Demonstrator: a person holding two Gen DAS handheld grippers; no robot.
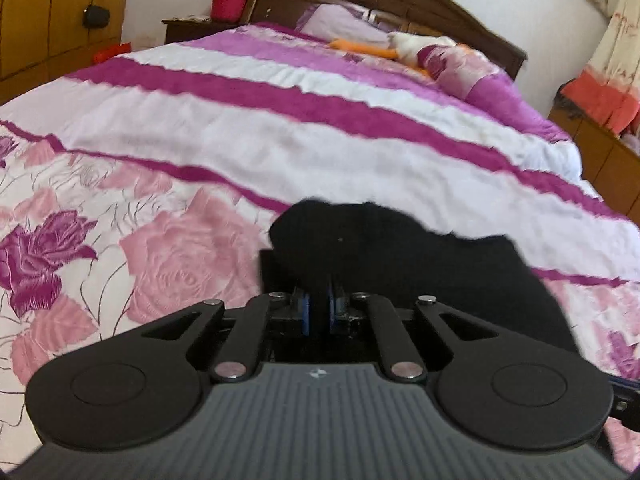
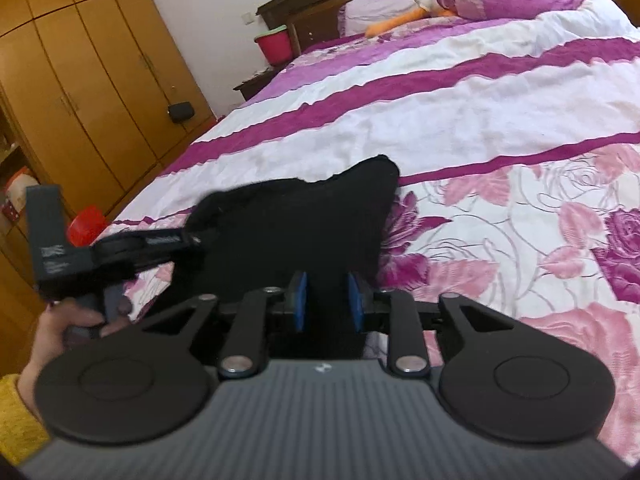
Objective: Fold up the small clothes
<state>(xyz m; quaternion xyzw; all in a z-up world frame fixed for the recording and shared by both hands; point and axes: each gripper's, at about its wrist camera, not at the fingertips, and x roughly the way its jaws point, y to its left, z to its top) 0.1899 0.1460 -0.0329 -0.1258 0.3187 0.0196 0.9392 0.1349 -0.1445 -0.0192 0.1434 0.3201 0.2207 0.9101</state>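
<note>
A small black garment [image 2: 304, 216] lies on the pink-and-purple floral bedspread [image 2: 500, 208] near the foot of the bed as a person works it with two handheld grippers. The left gripper [image 1: 319, 304] has its blue pads drawn almost together with dark cloth running between them, so it appears clenched on the garment's near edge; in the right wrist view its tip reaches into the cloth from the left, the person's hand [image 2: 76, 320] wrapped round the handle below a yellow sleeve [image 2: 16, 420]. The right gripper [image 2: 327, 300] stands part-open with black fabric lying between its pads; motion blur and the black-on-black overlap make it hard to say whether those pads actually press the cloth, so its grip cannot be called with confidence.

The step in hand looks like securing two points on one edge before the fold. To do it well, both jaws should bite only the top layer at matching spots along the hem, with the right gripper settled firmly before any lift. The edge should then travel low and level across the garment so it lands square on the far side, without dragging the bedspread or bunching the middle. A red bucket [image 1: 229, 0] and a stuffed toy [image 1: 408, 46] sit well clear near the headboard.
</note>
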